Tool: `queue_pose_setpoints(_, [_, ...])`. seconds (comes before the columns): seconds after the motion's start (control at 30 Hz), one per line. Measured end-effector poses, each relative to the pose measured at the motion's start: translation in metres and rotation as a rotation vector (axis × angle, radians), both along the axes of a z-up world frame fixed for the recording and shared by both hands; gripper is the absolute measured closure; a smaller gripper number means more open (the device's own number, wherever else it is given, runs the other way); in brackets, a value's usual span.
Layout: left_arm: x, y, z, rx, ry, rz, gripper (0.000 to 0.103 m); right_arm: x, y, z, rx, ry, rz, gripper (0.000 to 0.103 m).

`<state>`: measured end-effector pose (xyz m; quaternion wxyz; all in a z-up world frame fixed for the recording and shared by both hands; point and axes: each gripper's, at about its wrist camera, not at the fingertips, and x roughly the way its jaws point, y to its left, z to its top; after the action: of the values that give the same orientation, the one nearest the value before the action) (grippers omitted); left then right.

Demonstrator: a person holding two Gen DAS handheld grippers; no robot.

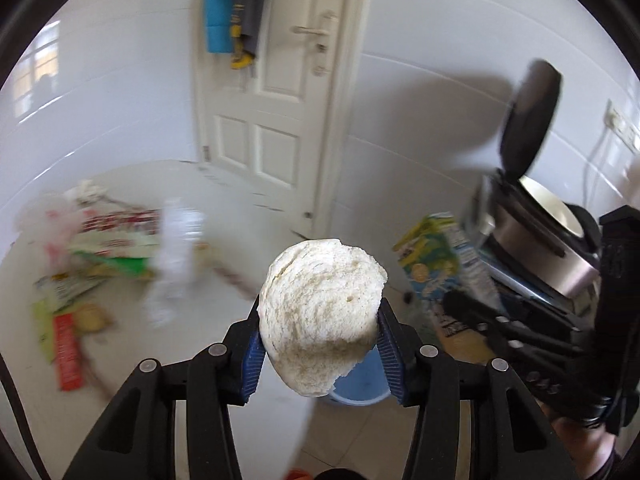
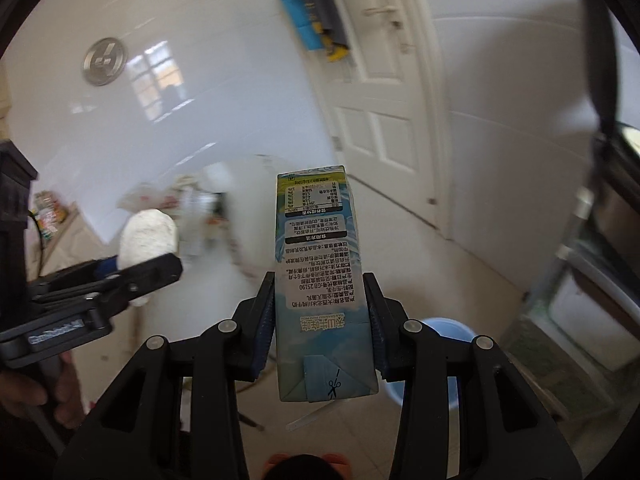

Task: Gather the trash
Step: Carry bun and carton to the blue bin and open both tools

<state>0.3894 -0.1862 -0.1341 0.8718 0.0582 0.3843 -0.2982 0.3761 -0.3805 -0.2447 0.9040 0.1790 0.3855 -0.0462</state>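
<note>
My left gripper [image 1: 318, 332] is shut on a pale, bitten steamed bun [image 1: 320, 312], held up over the white table. In the right wrist view the same bun [image 2: 148, 236] and left gripper [image 2: 132, 268] show at the left. My right gripper [image 2: 322, 316] is shut on a blue and green milk carton [image 2: 320, 272], its printed side up. That carton [image 1: 436, 256] and the right gripper [image 1: 472, 308] appear at the right of the left wrist view. A blue bin [image 1: 360, 380] sits on the floor below the bun; the blue bin [image 2: 452, 356] also shows past the right fingers.
Blurred wrappers, a plastic bag [image 1: 60, 224] and a clear bottle [image 1: 176, 252] lie on the white table [image 1: 132, 344]. A steel cooker [image 1: 544, 224] with its lid up stands at the right. A white door [image 1: 280, 100] with hanging clothes is behind. A hand [image 2: 36, 392] holds the left gripper.
</note>
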Motion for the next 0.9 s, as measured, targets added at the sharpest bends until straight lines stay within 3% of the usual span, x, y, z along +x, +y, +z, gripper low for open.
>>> queue_pose_setpoints(0.17, [0.012,-0.062,-0.027,0.05,0.036,-0.109,0.056,-0.004,-0.044,-0.042,0.003,0.093,-0.116,0.065])
queue_pose_setpoints(0.33, [0.044,-0.101,-0.061,0.093,0.095,-0.131,0.056,0.013,-0.08,-0.089,0.029,0.118,-0.181,0.062])
queue_pose_setpoints(0.43, [0.074,-0.119,-0.091,0.143,0.119,-0.14,0.056,0.01,-0.103,-0.118,0.073,0.135,-0.218,0.041])
queue_pose_setpoints(0.5, [0.09,-0.131,-0.107,0.159,0.149,-0.14,0.056,0.006,-0.115,-0.13,0.073,0.172,-0.249,0.037])
queue_pose_setpoints(0.67, [0.118,-0.17,-0.146,0.182,0.184,-0.157,0.055,-0.016,-0.135,-0.139,0.067,0.224,-0.326,0.034])
queue_pose_setpoints(0.73, [0.128,-0.187,-0.16,0.203,0.195,-0.161,0.052,-0.023,-0.141,-0.135,0.04,0.237,-0.351,0.026])
queue_pose_setpoints(0.8, [0.132,-0.195,-0.167,0.213,0.201,-0.159,0.038,-0.028,-0.145,-0.13,0.024,0.232,-0.363,0.024])
queue_pose_setpoints(0.9, [0.136,-0.198,-0.165,0.197,0.207,-0.159,0.029,-0.033,-0.149,-0.121,0.012,0.228,-0.37,0.024])
